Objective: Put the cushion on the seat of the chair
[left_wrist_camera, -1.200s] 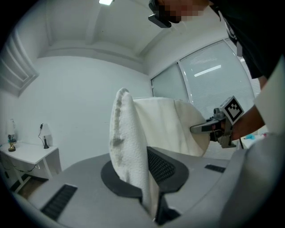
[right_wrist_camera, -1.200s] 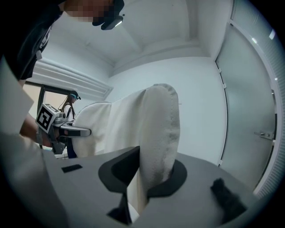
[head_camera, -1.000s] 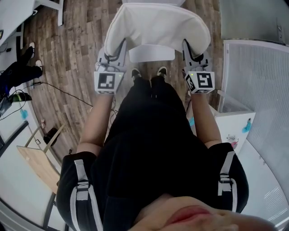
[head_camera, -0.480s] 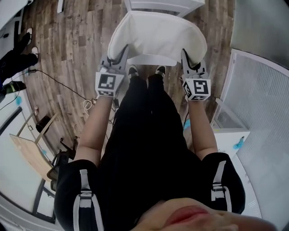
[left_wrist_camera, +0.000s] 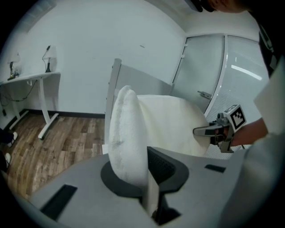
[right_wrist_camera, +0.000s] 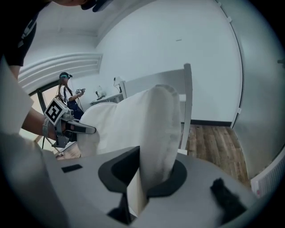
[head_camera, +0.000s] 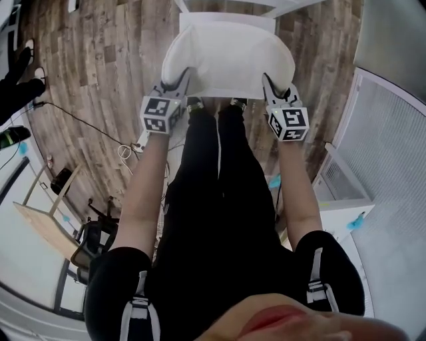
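A white cushion (head_camera: 226,61) is spread flat over the seat of a white chair, whose back rail (head_camera: 226,18) shows just beyond it. I cannot tell whether the cushion rests on the seat. My left gripper (head_camera: 181,78) is shut on the cushion's near left edge and my right gripper (head_camera: 267,81) is shut on its near right edge. In the left gripper view the cushion's edge (left_wrist_camera: 129,133) is pinched between the jaws, with the chair back (left_wrist_camera: 133,80) behind and the right gripper (left_wrist_camera: 213,131) across. The right gripper view shows the same fold of cushion (right_wrist_camera: 158,129) in its jaws.
The person's legs and shoes (head_camera: 216,153) stand right against the chair's front. A white ribbed panel (head_camera: 393,133) and a low white cabinet (head_camera: 339,186) are at the right. A cable (head_camera: 86,123) lies on the wooden floor at the left. Another person (right_wrist_camera: 67,95) stands far off.
Both grippers have come down and forward with the cushion. It has gone from hanging above the chair to lying over the seat, which it now hides.
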The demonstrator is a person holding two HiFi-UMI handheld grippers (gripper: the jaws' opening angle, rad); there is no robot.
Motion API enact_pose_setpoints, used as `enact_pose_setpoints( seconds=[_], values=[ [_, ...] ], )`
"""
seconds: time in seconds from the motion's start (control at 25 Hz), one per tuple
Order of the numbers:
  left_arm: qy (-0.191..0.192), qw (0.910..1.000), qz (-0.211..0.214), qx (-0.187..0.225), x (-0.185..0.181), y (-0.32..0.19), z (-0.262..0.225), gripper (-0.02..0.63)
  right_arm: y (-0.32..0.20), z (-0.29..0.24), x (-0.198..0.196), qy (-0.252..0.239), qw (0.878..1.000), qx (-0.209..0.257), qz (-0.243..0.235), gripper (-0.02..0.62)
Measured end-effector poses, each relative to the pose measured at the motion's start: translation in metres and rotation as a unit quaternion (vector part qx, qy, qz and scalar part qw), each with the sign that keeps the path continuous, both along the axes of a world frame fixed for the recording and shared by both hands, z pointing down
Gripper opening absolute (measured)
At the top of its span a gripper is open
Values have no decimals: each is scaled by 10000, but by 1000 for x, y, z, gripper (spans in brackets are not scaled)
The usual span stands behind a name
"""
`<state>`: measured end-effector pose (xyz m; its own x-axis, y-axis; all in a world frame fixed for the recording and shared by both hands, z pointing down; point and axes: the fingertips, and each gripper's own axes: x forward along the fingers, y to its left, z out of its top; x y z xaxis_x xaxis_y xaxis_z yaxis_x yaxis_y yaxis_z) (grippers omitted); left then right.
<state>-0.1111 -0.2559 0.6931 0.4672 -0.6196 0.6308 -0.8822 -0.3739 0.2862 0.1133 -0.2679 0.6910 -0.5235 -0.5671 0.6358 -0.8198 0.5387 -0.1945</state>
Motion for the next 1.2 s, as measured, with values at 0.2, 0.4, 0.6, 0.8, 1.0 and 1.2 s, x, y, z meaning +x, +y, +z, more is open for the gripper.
enact_pose_setpoints(
  seconds=[0.2, 0.4, 0.6, 0.8, 1.0, 1.2],
  values=[
    [65, 9984, 55, -556, 3, -3, 70, 52, -1, 70, 3, -15, 9985, -551, 8, 58],
    [-3, 9953, 127, -961, 4, -9, 121, 55, -6, 125, 6, -67, 9935, -1137, 50, 60],
    [43, 9894, 294, -1424, 6, -22, 169, 58, -21, 175, 11, 110, 9887, -1493, 24, 61],
    [40, 9859, 228, -1655, 7, -35, 190, 60, -32, 200, 17, 137, 9843, -1755, 96, 69],
    [-192, 9834, 303, -1780, 10, -48, 208, 66, -42, 228, 25, 186, 9791, -2021, 132, 77],
    [-372, 9805, 286, -1906, 5, -55, 230, 81, -49, 247, 28, 424, 9767, -2103, 45, 101]
  ],
)
